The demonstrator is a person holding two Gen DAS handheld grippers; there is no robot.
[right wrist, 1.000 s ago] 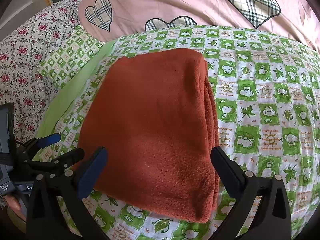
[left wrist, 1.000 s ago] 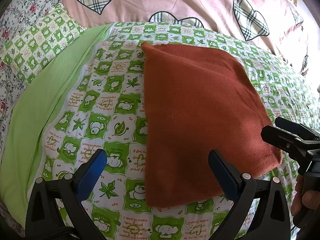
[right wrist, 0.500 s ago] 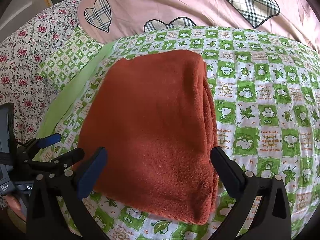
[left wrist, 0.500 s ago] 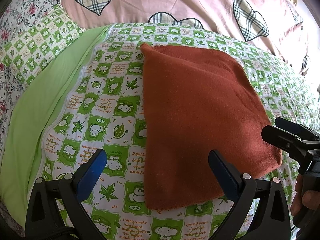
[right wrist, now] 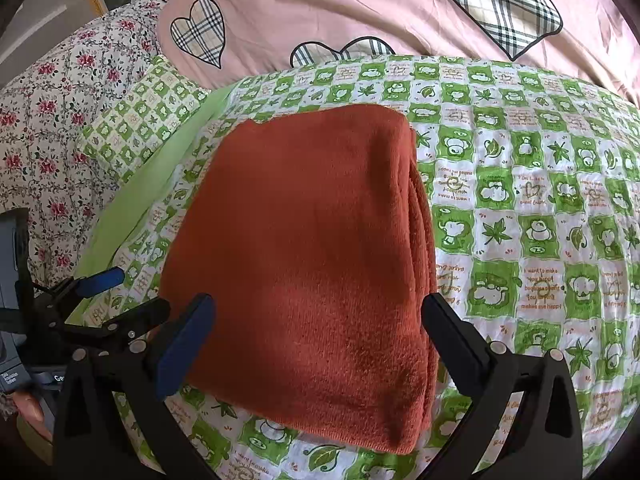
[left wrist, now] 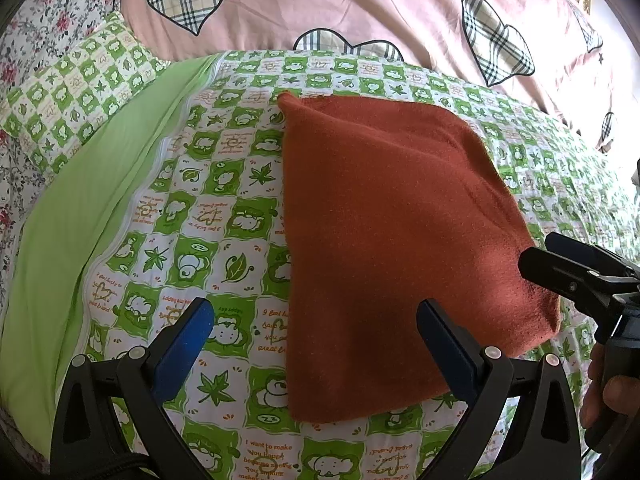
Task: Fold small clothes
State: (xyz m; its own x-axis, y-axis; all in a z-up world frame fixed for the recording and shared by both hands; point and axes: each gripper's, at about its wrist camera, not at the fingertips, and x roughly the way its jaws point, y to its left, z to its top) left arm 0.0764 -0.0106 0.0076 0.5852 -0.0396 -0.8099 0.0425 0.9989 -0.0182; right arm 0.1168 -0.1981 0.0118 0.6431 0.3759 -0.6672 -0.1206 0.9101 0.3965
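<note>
Since a second ago almost nothing has shifted: the folded rust-red cloth [right wrist: 304, 256] lies flat at the centre of the right wrist view on the green checked quilt [right wrist: 520, 184], only sliding slightly lower in frame, so you have drifted a little, not worked it. Your right tongs [right wrist: 316, 344] hover spread wide over its near edge, gripping nothing; your left tongs [left wrist: 316, 344] are equally agape at the bottom of their frame, off its lower left corner. Stacked layers show along its right side, so the fold looks finished.
</note>
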